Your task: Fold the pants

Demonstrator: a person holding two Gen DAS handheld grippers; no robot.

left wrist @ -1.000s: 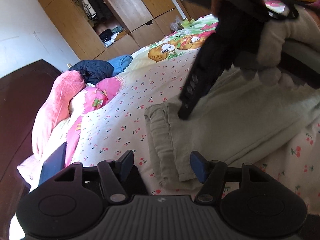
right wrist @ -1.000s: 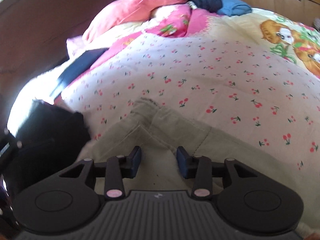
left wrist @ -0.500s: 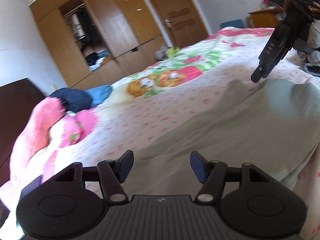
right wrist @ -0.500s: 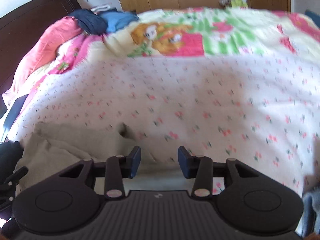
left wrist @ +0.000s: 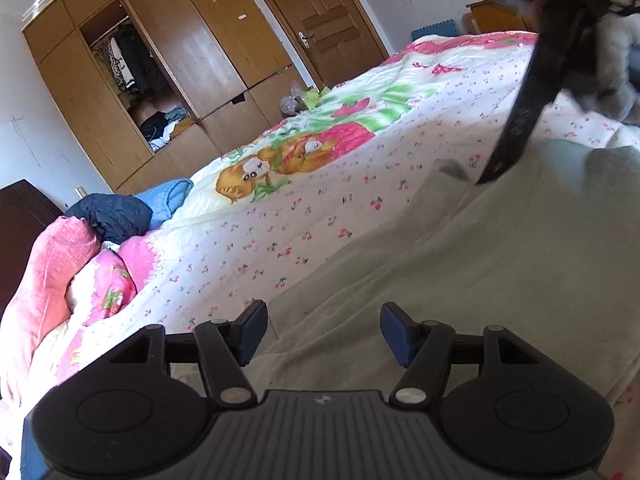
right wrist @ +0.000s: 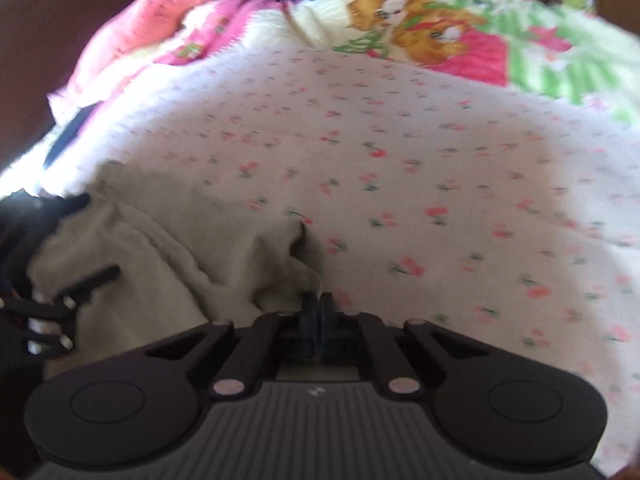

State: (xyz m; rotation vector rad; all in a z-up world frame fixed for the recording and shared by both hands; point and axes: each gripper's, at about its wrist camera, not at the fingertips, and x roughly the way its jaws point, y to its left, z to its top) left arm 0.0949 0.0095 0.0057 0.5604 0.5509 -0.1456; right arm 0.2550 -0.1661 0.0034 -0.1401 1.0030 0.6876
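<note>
Beige-grey pants [left wrist: 480,280] lie spread on the cherry-print bedsheet [left wrist: 280,232]. My left gripper [left wrist: 324,330] is open and hovers low over the near part of the cloth, nothing pinched between its blue pads. In the left wrist view my right gripper [left wrist: 490,178] comes down from the upper right onto the far edge of the pants, where a small fold stands up. In the right wrist view, the right gripper [right wrist: 318,312] is shut on the bunched edge of the pants [right wrist: 180,240].
A pink quilt [left wrist: 52,280] and dark blue and blue clothes [left wrist: 116,216] are piled at the head of the bed by a dark headboard [left wrist: 20,216]. A wooden wardrobe [left wrist: 132,80] with an open section and a door [left wrist: 320,28] stand beyond. A gloved hand [left wrist: 616,60] holds the right tool.
The right gripper's jaws, open half a second ago, have closed on the pants edge. The left gripper stayed open and slid along the pants, whose cloth now fills more of its view.
</note>
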